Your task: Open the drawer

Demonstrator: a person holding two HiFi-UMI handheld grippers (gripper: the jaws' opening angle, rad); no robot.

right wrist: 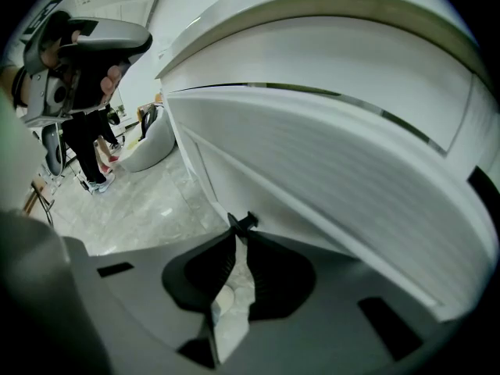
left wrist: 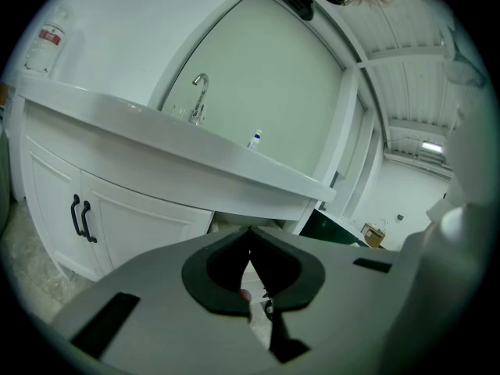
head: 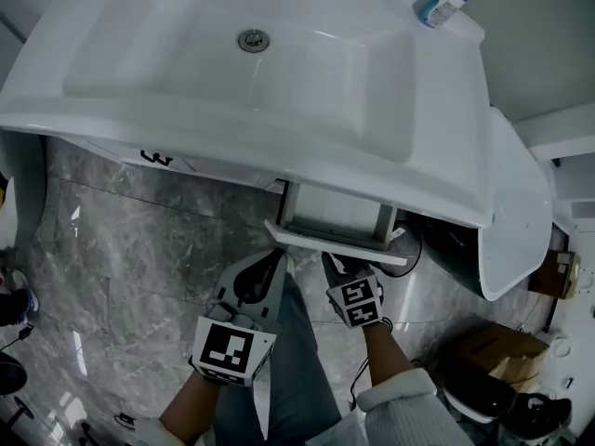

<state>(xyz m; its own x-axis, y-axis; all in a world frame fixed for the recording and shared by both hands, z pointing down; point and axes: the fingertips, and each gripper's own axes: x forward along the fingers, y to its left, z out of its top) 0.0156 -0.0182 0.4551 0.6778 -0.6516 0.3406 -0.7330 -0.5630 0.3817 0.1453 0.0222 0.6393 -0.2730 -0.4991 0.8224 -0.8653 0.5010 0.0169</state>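
Observation:
A white drawer (head: 335, 246) stands partly pulled out from under the vanity's countertop. My right gripper (head: 346, 266) is at the middle of its front panel. In the right gripper view, the right gripper (right wrist: 241, 230) has its jaw tips pinched on the drawer's small black knob (right wrist: 245, 223), with the white drawer front (right wrist: 328, 178) filling the view above. My left gripper (head: 265, 269) hangs just left of the drawer and touches nothing. In the left gripper view, the left gripper (left wrist: 251, 233) has its jaw tips together with nothing between them.
The white sink basin (head: 186, 72) overhangs the drawer, with a bottle (head: 444, 3) at its back right corner. Left of the drawer are cabinet doors with black handles (left wrist: 82, 219). A white curved fixture (head: 521, 212) and a cardboard box (head: 493, 351) stand to the right. Grey marble floor (head: 139, 249) lies below.

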